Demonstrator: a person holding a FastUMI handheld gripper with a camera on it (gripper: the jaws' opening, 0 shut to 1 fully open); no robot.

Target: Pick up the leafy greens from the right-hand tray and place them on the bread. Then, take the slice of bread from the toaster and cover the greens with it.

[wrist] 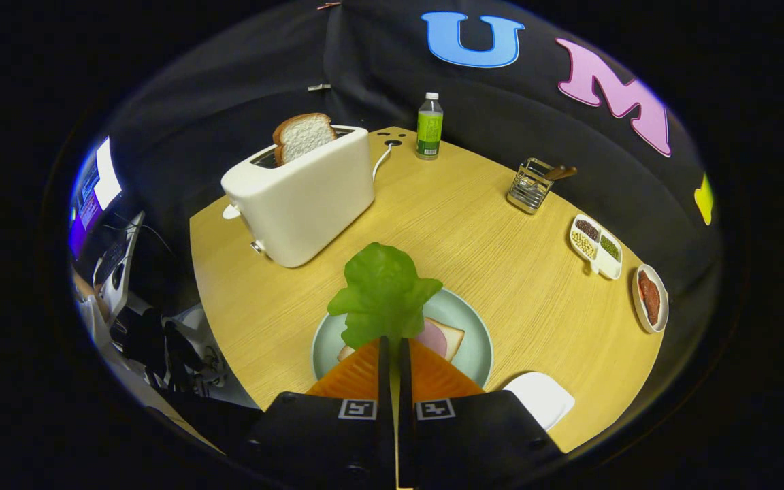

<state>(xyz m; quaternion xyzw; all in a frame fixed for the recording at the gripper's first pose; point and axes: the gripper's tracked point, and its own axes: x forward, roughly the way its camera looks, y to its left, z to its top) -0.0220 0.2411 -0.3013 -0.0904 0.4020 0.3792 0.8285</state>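
While gripper (392, 340) pinches leafy greens (383, 294) over plate (475, 333), toaster (300, 197) stands well apart beyond.

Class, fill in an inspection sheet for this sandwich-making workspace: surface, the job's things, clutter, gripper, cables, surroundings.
Surface: round wooden table, light grain.
Job's things: leafy greens pinched between the fingers, held above the plate; bread with a pink ham slice lies on that plate; second bread slice stands in the white toaster; white tray beside the plate, right of the fingers.
Clutter: bottle, wire holder, divided dish of grains, small dish of red food.
Gripper: gripper shut on the greens' lower edge.
Cables: white toaster cord runs to a table opening.
Surroundings: black cloth wall; lit screen and equipment beyond the table's edge.
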